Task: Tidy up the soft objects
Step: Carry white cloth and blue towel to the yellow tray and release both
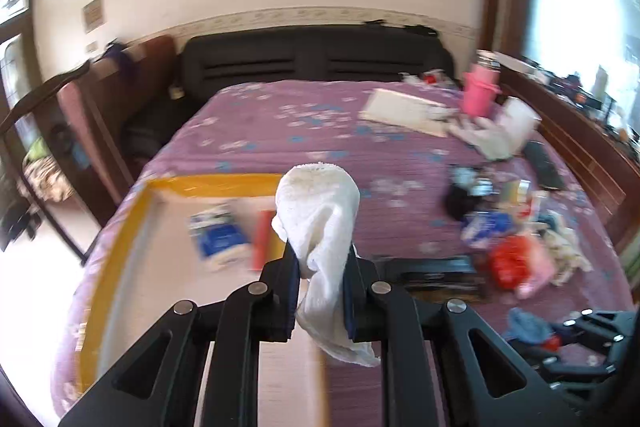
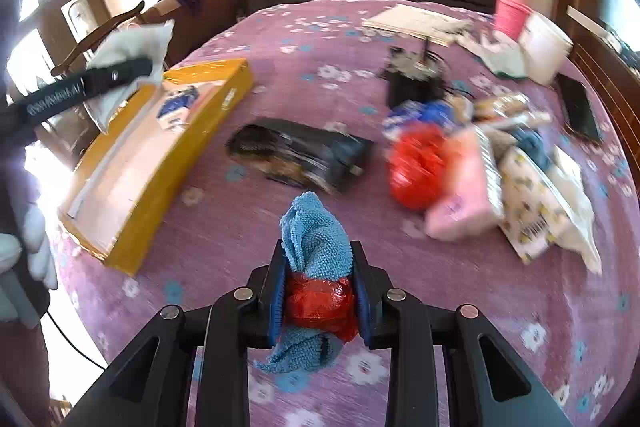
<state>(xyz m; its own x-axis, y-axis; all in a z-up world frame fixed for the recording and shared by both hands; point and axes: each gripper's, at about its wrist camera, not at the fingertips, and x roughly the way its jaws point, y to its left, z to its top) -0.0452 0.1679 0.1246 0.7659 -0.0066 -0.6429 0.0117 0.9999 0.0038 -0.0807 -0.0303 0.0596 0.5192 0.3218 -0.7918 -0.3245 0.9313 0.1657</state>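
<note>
My left gripper (image 1: 320,259) is shut on a white towel (image 1: 320,211) and holds it in the air above the yellow cardboard box (image 1: 120,227). The same towel (image 2: 132,47) and gripper show at the left of the right wrist view, over the box (image 2: 160,163). My right gripper (image 2: 318,263) is shut on a blue cloth (image 2: 316,235) bunched with a red plastic bag (image 2: 320,301), held above the purple bedspread (image 2: 240,227). The right gripper also shows at the lower right of the left wrist view (image 1: 588,339).
The box holds a blue-and-white pack (image 1: 220,235). On the bed lie a dark flat package (image 2: 304,155), a red bag (image 2: 416,167), a pink pack (image 2: 464,195), a patterned pack (image 2: 536,211), a pink cup (image 2: 510,9), a white container (image 2: 544,43) and a black phone (image 2: 580,111).
</note>
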